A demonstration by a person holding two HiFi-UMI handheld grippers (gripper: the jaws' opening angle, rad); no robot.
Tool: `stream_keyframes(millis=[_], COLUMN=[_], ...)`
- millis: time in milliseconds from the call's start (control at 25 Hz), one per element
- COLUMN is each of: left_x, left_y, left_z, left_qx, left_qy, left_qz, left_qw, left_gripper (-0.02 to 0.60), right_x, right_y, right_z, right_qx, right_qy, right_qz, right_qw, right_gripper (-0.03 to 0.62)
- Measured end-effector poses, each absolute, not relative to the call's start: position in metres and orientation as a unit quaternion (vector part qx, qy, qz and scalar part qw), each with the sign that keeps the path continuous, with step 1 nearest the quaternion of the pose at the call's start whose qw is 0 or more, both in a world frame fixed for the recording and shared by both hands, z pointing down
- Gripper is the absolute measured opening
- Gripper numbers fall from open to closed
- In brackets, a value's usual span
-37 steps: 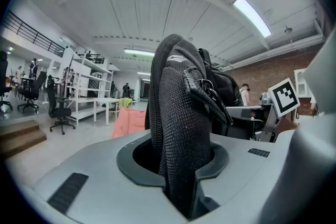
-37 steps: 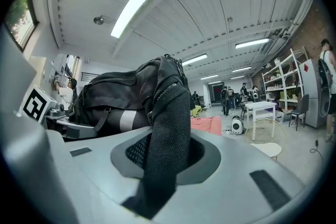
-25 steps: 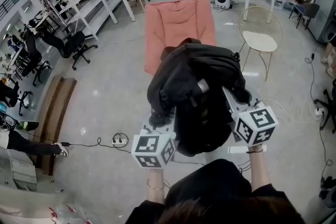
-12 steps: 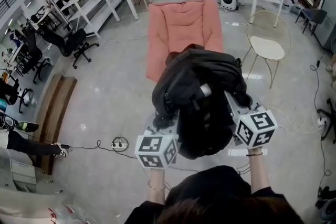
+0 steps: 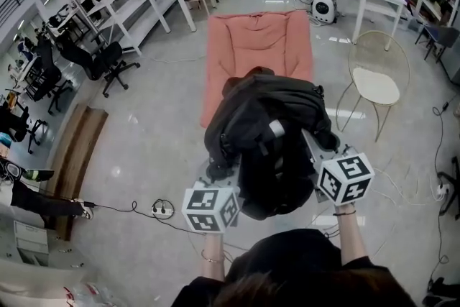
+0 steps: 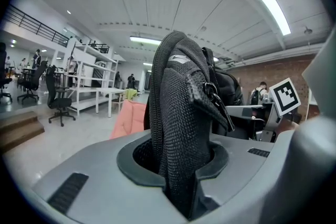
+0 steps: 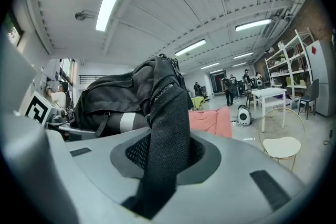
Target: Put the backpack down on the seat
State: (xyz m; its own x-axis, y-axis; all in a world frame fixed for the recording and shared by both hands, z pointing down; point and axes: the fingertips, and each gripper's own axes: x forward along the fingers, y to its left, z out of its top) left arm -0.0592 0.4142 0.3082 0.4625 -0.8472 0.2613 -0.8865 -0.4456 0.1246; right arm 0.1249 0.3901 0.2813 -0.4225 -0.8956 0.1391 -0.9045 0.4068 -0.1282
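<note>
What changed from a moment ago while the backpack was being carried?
The person has carried the black backpack closer to the pink seat, which now looks bigger. Nothing was grabbed or let go. The left gripper and right gripper still have their jaws shut on its mesh straps, and it isn't on the seat yet.
</note>
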Motion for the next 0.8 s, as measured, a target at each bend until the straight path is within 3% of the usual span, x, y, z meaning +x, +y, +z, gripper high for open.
stream_keyframes(millis=[800], left_x=[-0.056], left_y=[0.285], left_z=[0.318], left_qx=[0.817], left_qy=[-0.551], left_qz=[0.083], left_qw=[0.148], left_gripper=[0.106], right_x=[0.123], right_y=[0.239], right_z=[0.286], right_qx=[0.496], right_qy=[-0.861], right_qz=[0.101], right_qw=[0.04], right_gripper=[0.089])
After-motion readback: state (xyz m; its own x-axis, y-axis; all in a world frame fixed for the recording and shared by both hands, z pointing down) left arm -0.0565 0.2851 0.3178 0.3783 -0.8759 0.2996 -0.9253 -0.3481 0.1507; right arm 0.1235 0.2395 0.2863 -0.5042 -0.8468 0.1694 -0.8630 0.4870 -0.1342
